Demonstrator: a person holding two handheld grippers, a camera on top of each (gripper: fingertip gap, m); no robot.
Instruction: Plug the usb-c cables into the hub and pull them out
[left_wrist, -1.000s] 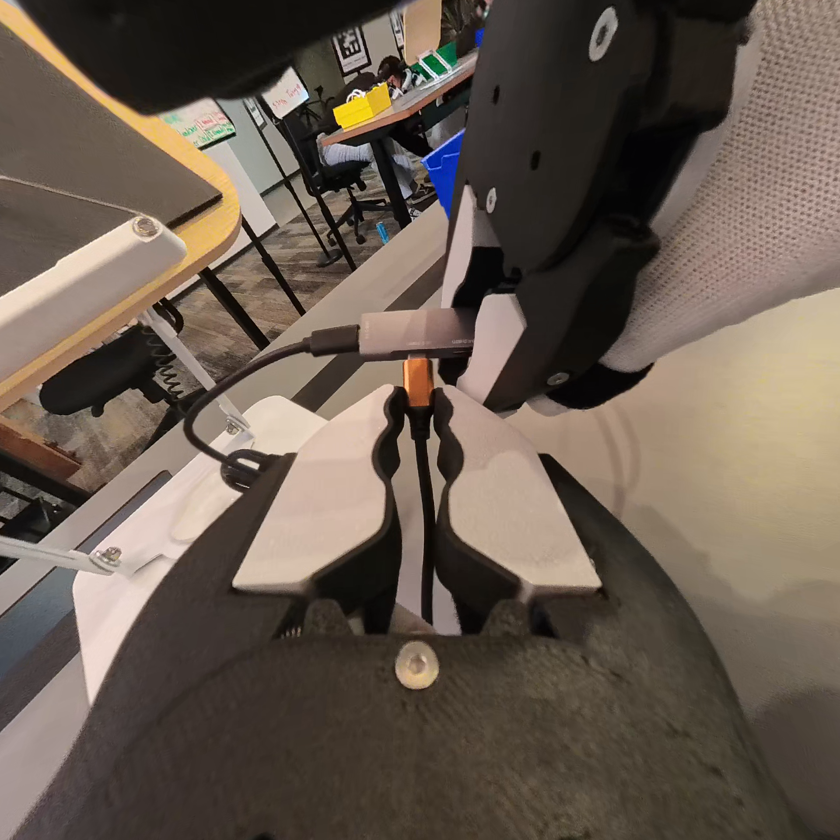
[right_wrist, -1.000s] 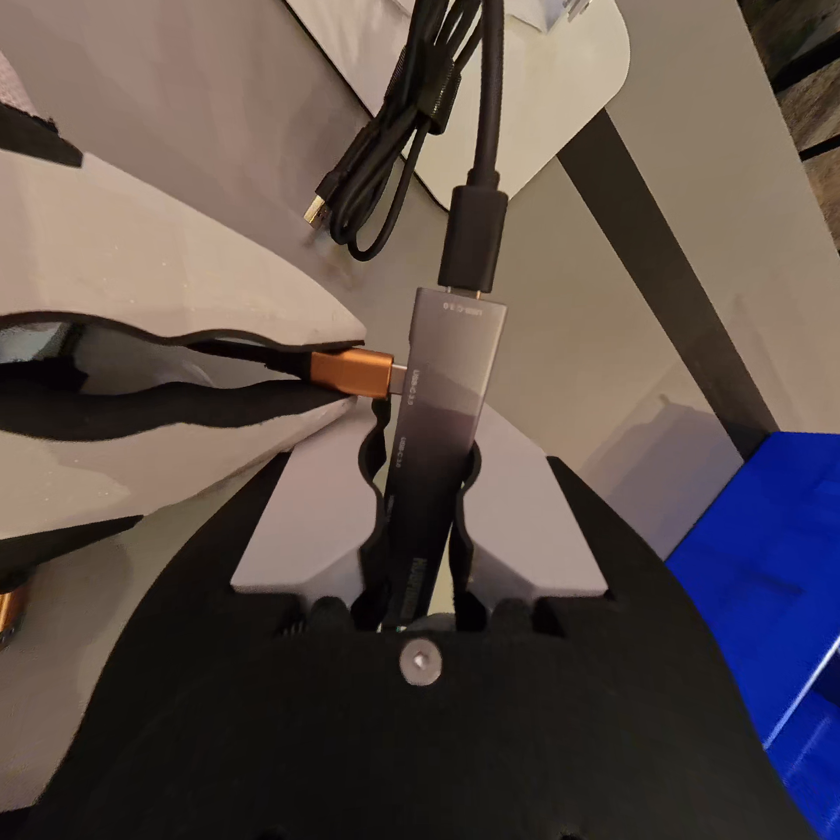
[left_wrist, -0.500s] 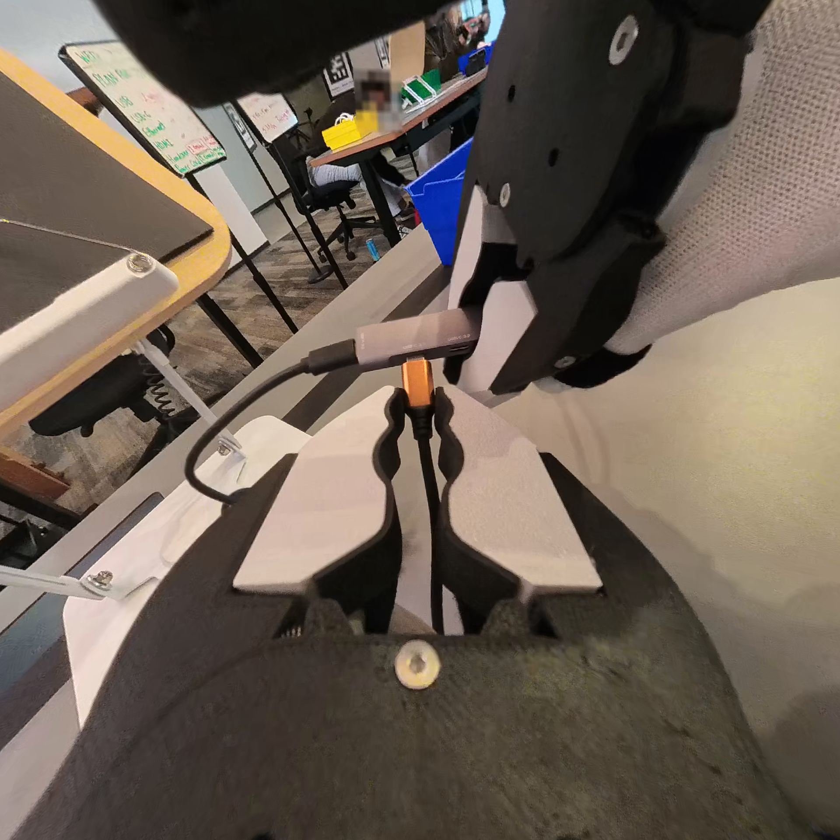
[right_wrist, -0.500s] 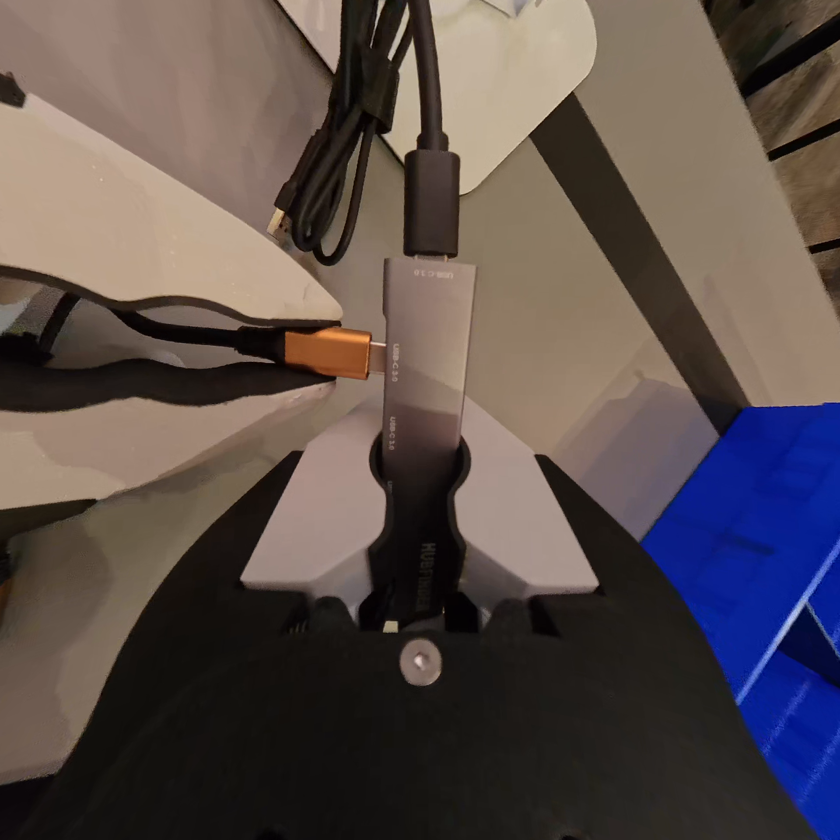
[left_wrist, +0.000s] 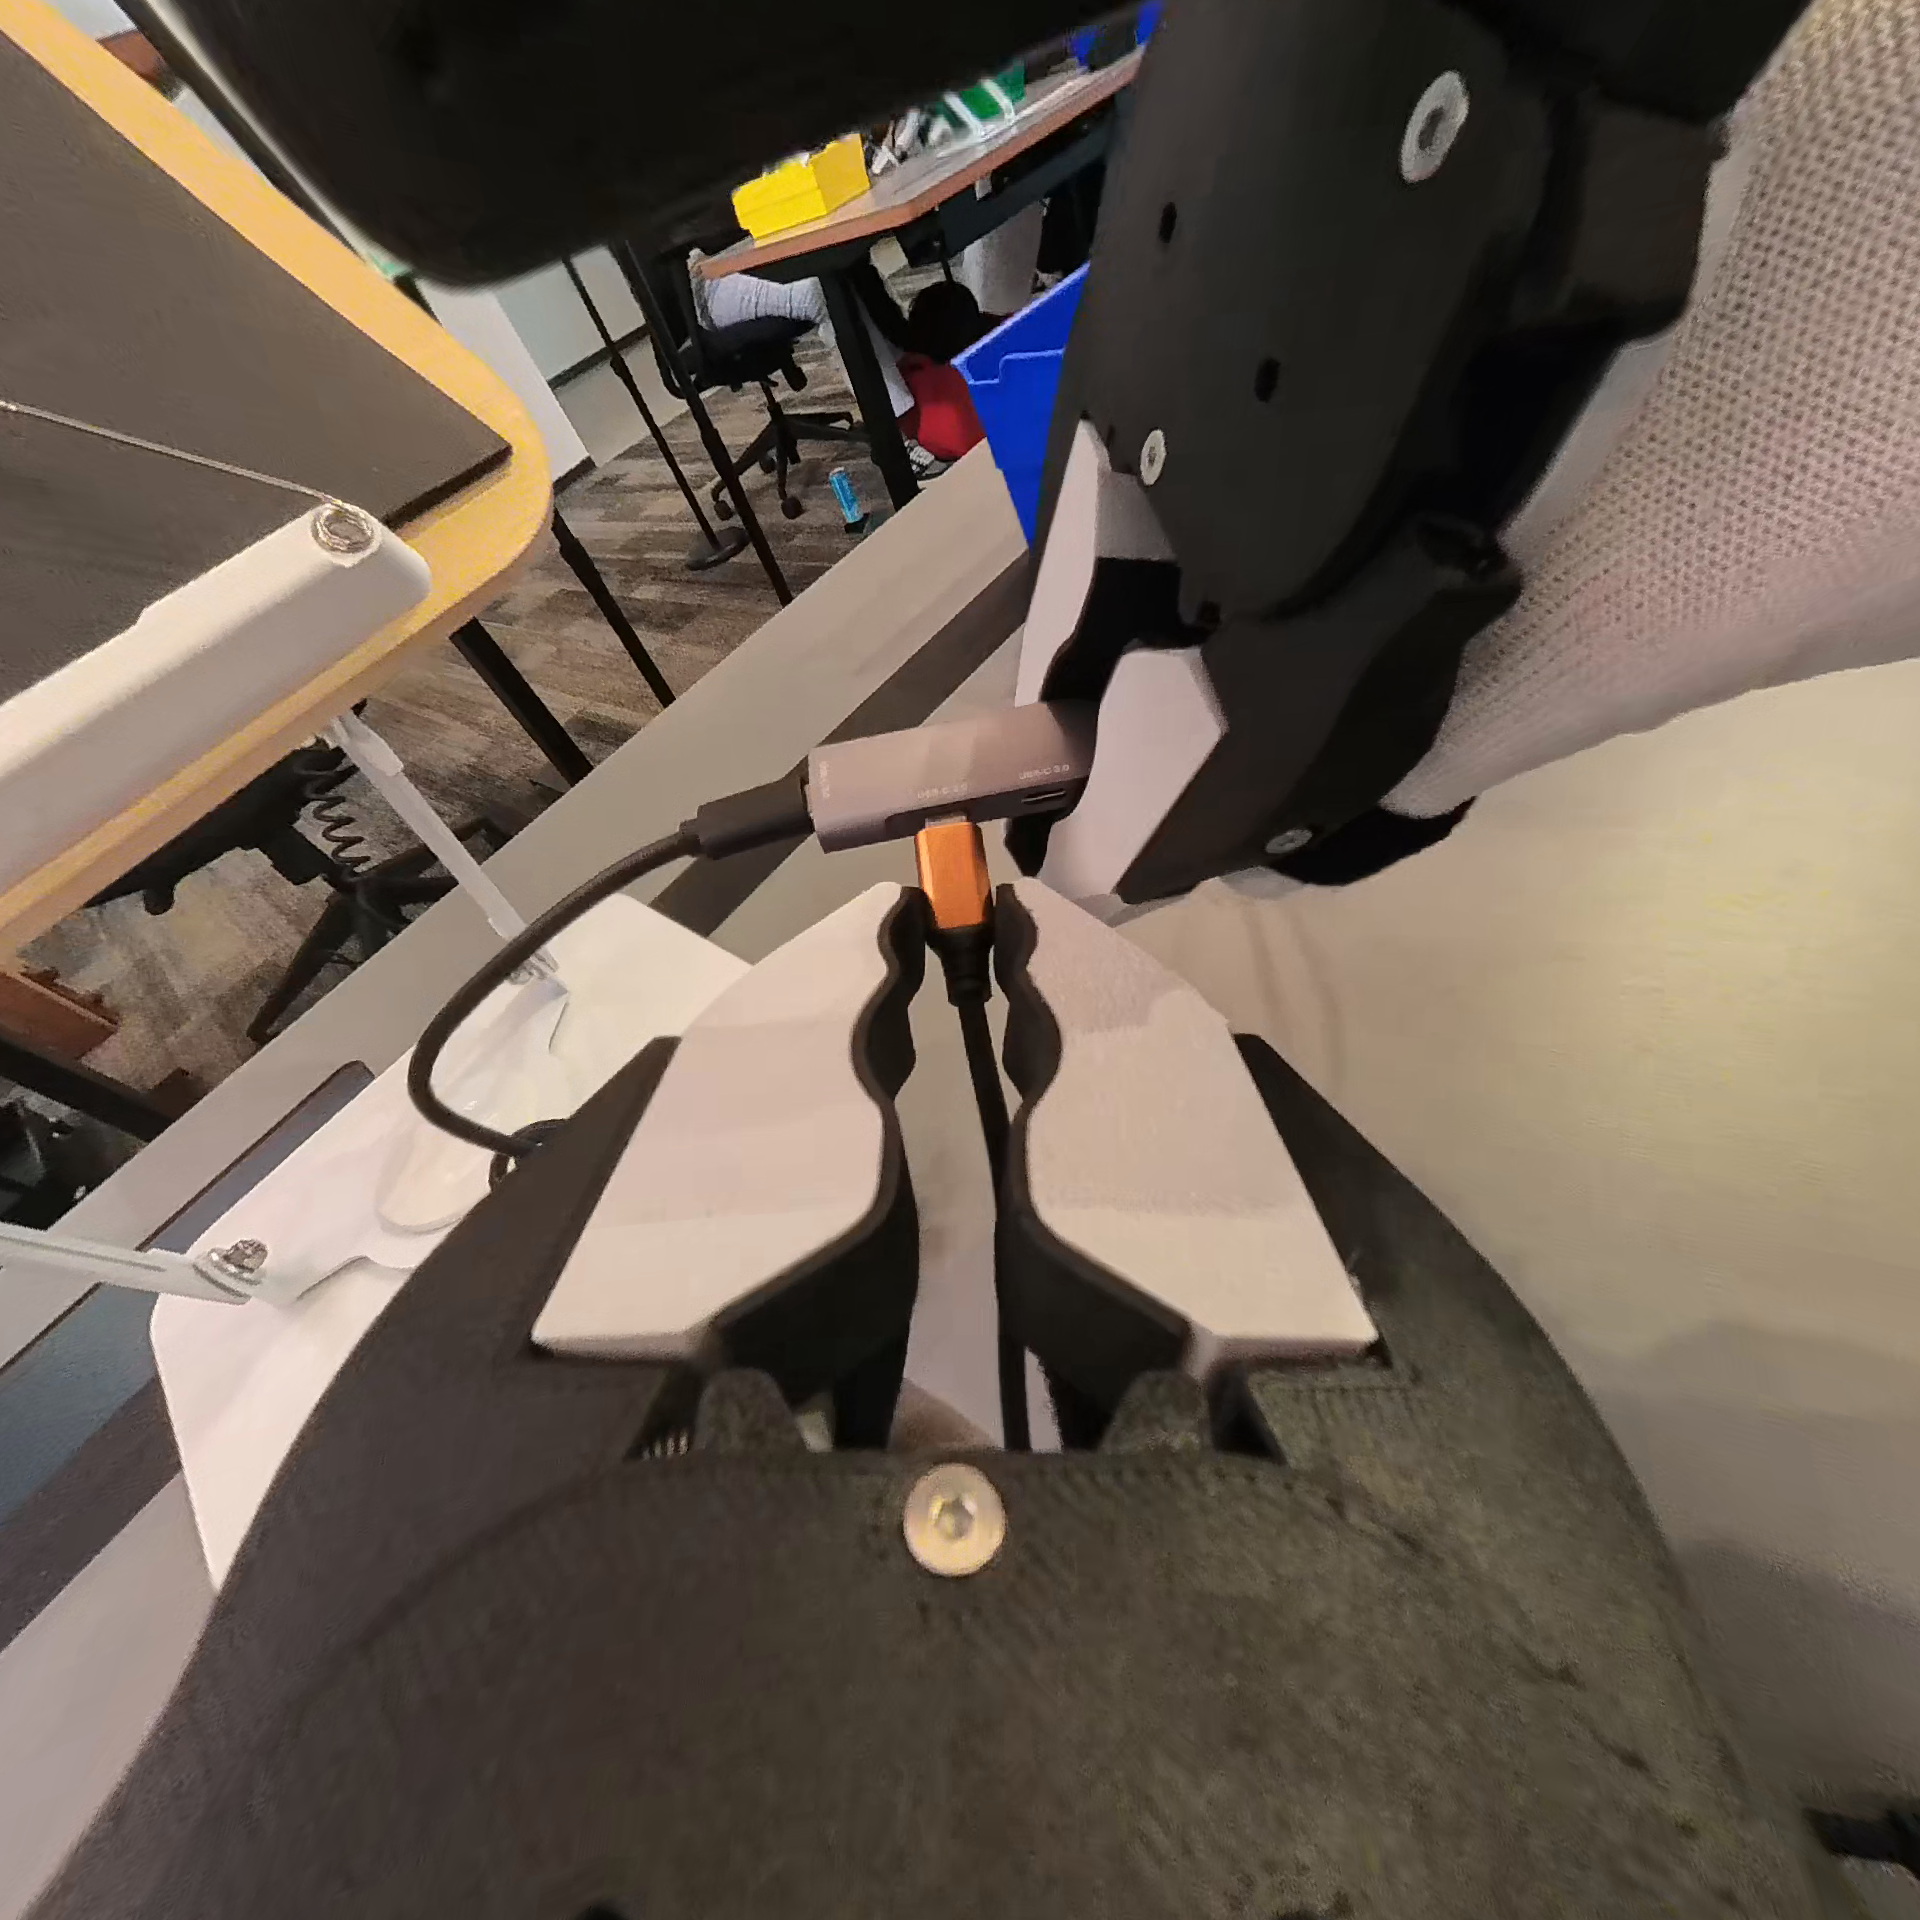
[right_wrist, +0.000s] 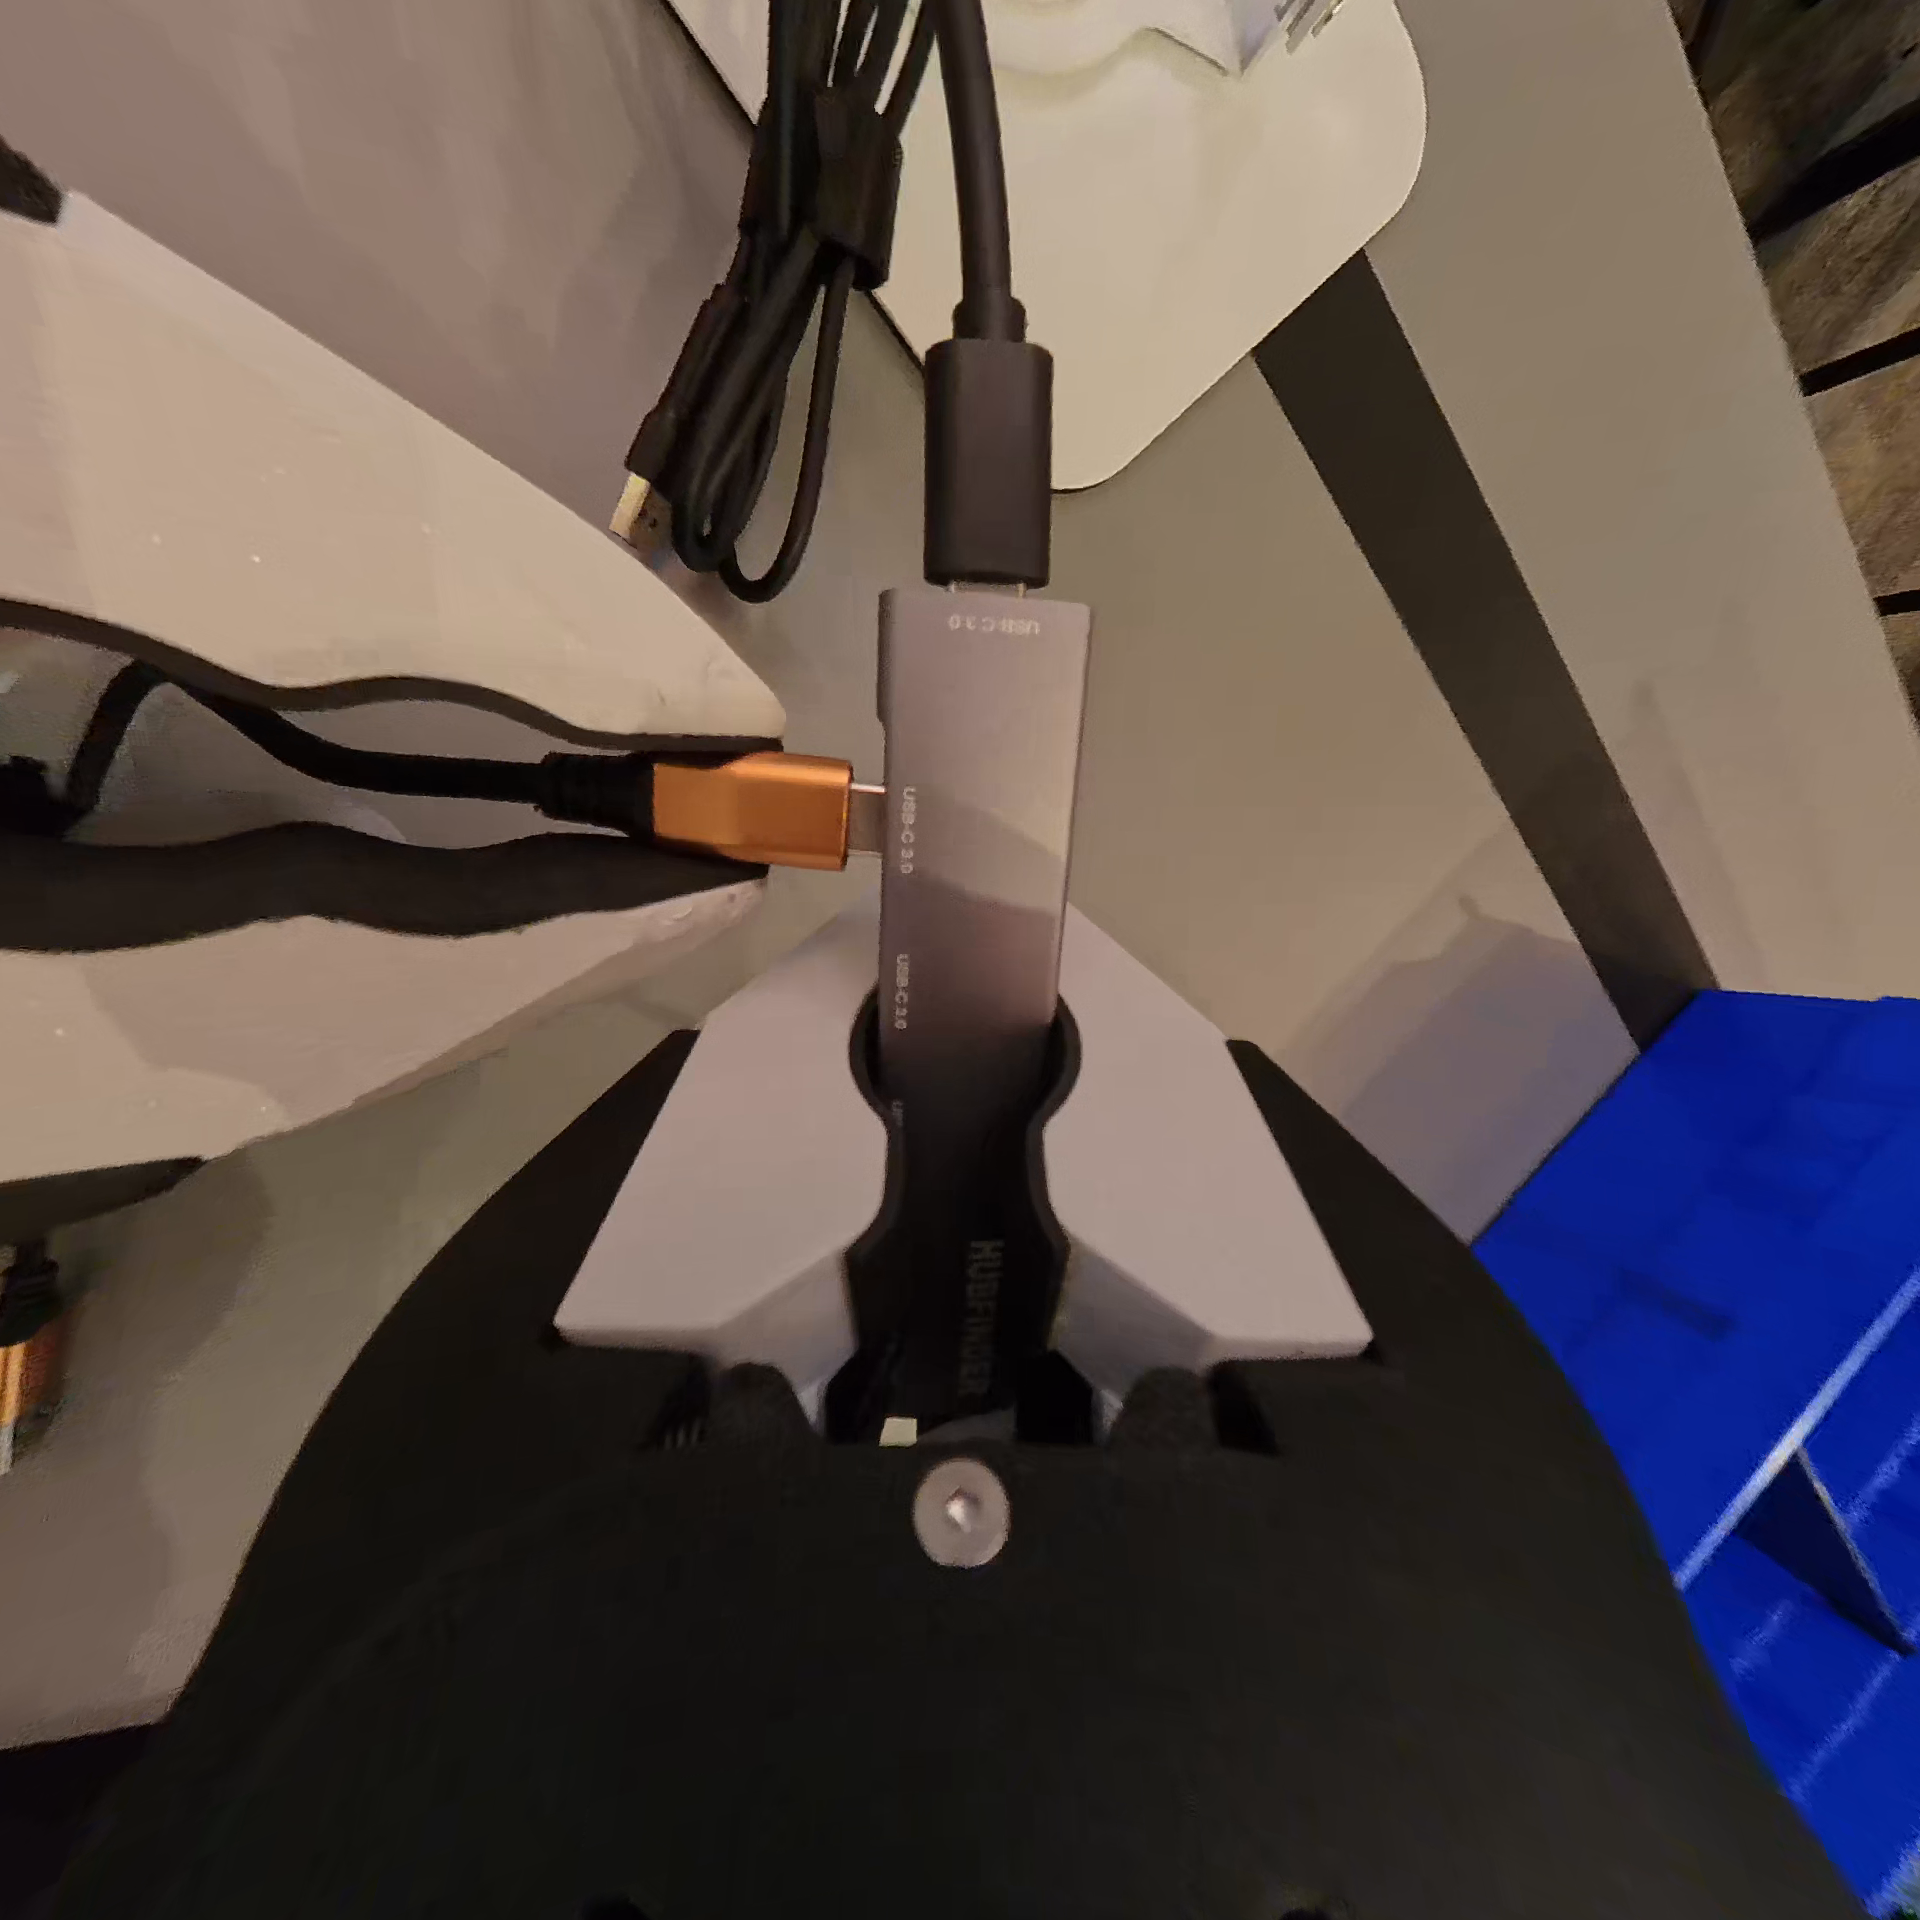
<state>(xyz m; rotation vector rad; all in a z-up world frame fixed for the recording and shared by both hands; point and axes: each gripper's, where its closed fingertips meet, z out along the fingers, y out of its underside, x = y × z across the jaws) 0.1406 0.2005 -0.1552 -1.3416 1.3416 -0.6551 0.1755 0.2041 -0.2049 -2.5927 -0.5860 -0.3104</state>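
The right gripper (right_wrist: 966, 1049) pinches the grey hub (right_wrist: 982, 821). At 9 o'clock of the hub, the left gripper (left_wrist: 954, 914) pinches the orange plug (left_wrist: 951, 878), its tip in a side port. Both are above the grey table (right_wrist: 1247, 779); a blue bin (right_wrist: 1714, 1299) is at 4 o'clock.

Dim warm indoor light, soft shadows, sharp centres, strong wide-angle bending at edges.

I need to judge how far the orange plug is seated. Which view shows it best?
The right wrist view: the orange plug lies side-on, its metal tip showing at the hub. The left wrist view shows it end-on, foreshortened between the left tool fingers.
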